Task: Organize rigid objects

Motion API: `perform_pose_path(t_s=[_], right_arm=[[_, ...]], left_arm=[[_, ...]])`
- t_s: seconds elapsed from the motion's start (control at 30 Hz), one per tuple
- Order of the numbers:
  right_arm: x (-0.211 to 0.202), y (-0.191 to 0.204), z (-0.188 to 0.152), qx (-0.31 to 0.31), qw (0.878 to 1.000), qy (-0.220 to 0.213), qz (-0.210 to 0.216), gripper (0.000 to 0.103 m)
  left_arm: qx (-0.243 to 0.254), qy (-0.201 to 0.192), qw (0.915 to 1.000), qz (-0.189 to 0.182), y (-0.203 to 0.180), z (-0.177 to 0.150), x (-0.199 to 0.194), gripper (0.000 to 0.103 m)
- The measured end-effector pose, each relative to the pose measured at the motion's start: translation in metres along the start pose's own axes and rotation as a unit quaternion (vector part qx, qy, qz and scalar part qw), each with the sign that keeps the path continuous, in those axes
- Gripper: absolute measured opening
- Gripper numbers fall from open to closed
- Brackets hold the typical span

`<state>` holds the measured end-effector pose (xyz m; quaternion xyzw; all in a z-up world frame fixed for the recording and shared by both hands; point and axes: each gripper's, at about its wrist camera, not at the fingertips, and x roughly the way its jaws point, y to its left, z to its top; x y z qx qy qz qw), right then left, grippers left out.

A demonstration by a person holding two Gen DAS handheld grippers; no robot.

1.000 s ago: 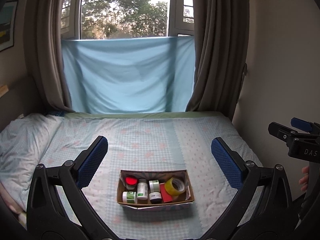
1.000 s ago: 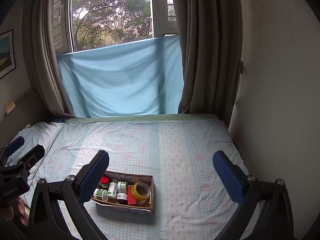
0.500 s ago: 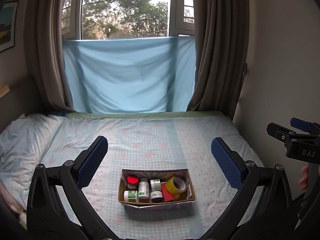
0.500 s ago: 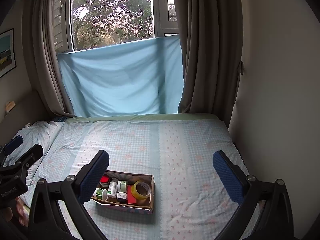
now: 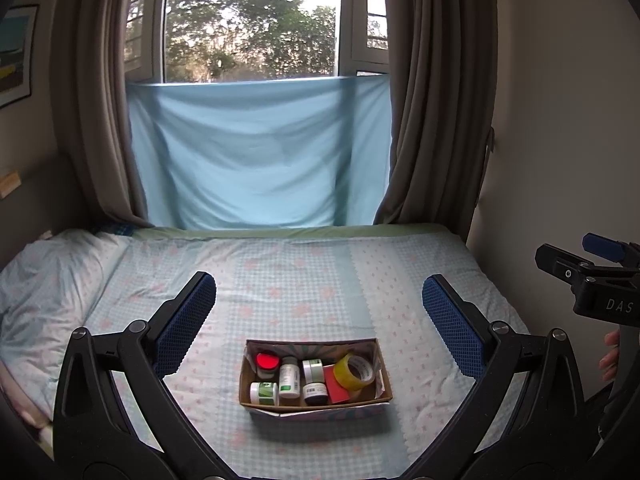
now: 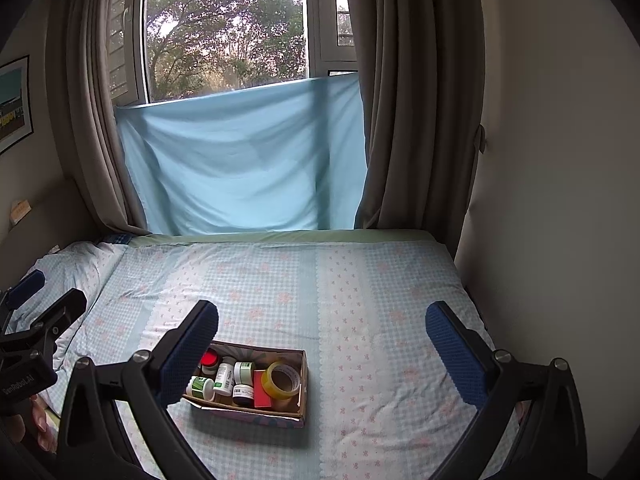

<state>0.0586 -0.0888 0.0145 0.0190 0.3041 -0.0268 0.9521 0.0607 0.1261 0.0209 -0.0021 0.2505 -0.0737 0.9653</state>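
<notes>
A cardboard box (image 5: 382,372) sits on the bed near its front edge. It holds a yellow tape roll (image 5: 355,371), a red-lidded jar (image 5: 267,361), a red flat box (image 5: 337,385), a white bottle (image 5: 289,378) and small jars. The box also shows in the right wrist view (image 6: 303,376), low and left, with the tape roll (image 6: 282,380) in it. My left gripper (image 5: 318,322) is open and empty, held above and before the box. My right gripper (image 6: 322,344) is open and empty, to the right of the box.
The bed (image 5: 304,276) has a blue checked sheet and a pillow (image 5: 44,280) at the left. A blue cloth (image 5: 260,152) hangs under the window between brown curtains. A wall (image 6: 560,160) runs along the bed's right side.
Both grippers have barely moved; the box sits very slightly to the right in the left wrist view. Nothing was taken hold of or let go.
</notes>
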Motion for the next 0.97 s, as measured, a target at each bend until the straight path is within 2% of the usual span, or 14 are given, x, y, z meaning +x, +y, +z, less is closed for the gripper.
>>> perform_pose_path(t_s=[0.33,0.57,0.97], right_arm=[[-0.002,0.0,-0.001,0.0,1.0,-0.003,-0.001,0.103],[-0.002,0.0,0.001,0.0,1.0,-0.003,-0.004,0.103],[0.001,-0.005,0.002,0.003,1.0,0.004,-0.012,0.103]], left_arm=[[0.003,-0.001,1.0,-0.002,-0.001,0.0,-0.001,0.103],[-0.02,0.0,0.9997,-0.013,0.004,-0.003,0.001,0.103],[0.012,-0.017,0.9994,0.029,-0.009,-0.011,0.004,0.103]])
